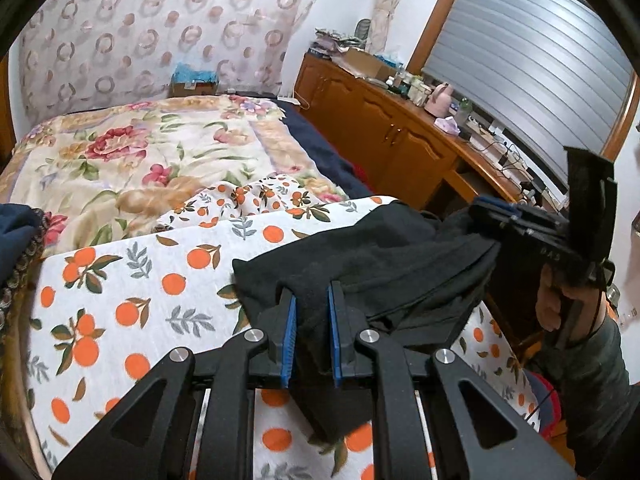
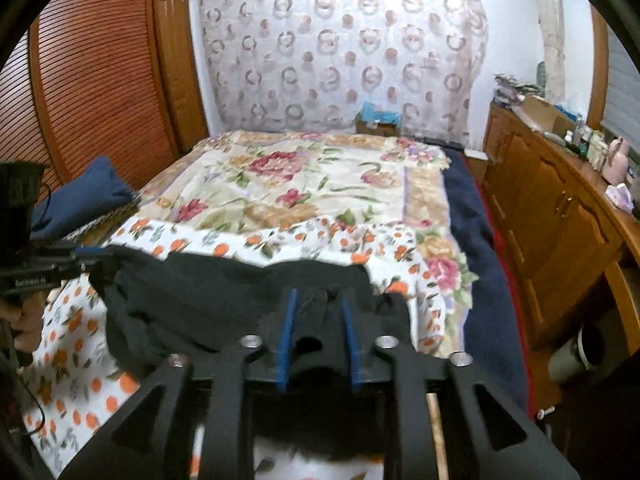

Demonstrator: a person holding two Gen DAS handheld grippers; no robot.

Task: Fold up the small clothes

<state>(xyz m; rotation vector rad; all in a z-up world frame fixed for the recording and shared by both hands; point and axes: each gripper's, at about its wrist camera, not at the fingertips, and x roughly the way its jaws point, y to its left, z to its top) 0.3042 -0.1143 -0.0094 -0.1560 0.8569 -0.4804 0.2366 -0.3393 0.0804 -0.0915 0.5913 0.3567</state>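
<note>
Two grippers, left gripper (image 1: 312, 300) and right gripper (image 2: 318, 300), each clamped on one soft, limp black knit garment (image 1: 380, 264); best held by edges.

You've got a plain black garment (image 1: 384, 256) on a white sheet (image 1: 132, 300) with orange fruit print, floral cream quilt (image 2: 304, 184) behind, blue pads (image 1: 289, 336) on your grippers.

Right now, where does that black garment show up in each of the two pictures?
Left wrist: black garment lies lower centre, pinched in the left claw.
Right wrist: it spreads across the lower middle, in the right claw.
Shared landmark: the orange-print sheet under it.
</note>
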